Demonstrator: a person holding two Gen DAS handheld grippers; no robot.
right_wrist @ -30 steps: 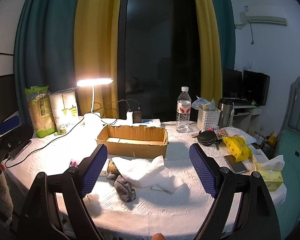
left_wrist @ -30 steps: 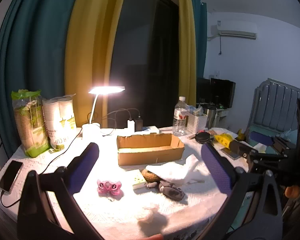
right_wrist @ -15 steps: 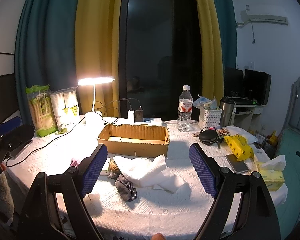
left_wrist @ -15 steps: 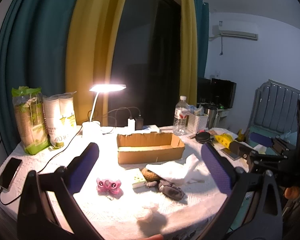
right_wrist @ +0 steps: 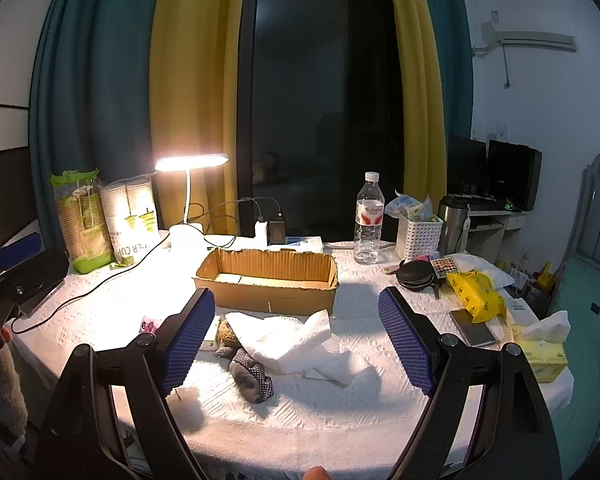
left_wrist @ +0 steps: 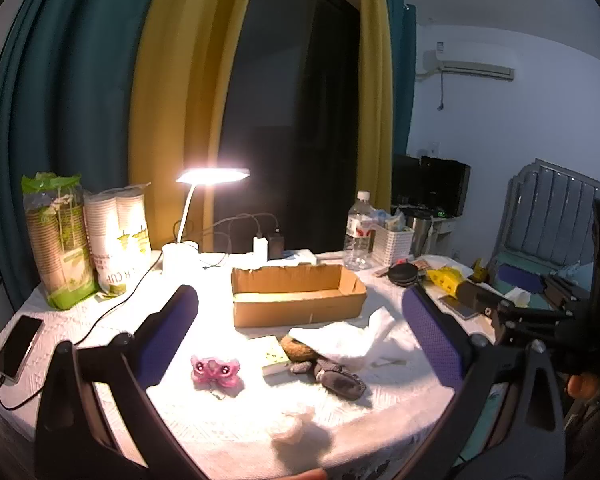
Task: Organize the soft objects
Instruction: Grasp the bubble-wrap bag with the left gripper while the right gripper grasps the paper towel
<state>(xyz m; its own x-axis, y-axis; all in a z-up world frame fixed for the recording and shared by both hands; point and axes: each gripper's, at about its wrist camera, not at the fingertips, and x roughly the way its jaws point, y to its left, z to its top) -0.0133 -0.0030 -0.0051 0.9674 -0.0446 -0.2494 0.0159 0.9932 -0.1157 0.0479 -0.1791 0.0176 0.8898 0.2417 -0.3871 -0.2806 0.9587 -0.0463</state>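
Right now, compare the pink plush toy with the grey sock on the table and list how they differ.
The pink plush toy is bright pink with eyes; the grey sock is dark grey and dotted. The toy lies alone on bare tablecloth; the sock's upper end runs under the white cloth beside a brown plush. The toy is compact and winged, the sock long and limp. Both rest on the table in front of the cardboard box, ungrasped.

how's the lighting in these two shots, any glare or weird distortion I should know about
Left wrist view: the desk lamp blows out white, washing out the tablecloth near it; the room's edges stay dim. Right wrist view: the same lamp glares, and the cardboard box casts a shadow to its right. Both views bend the curtains at the edges, a fisheye effect.
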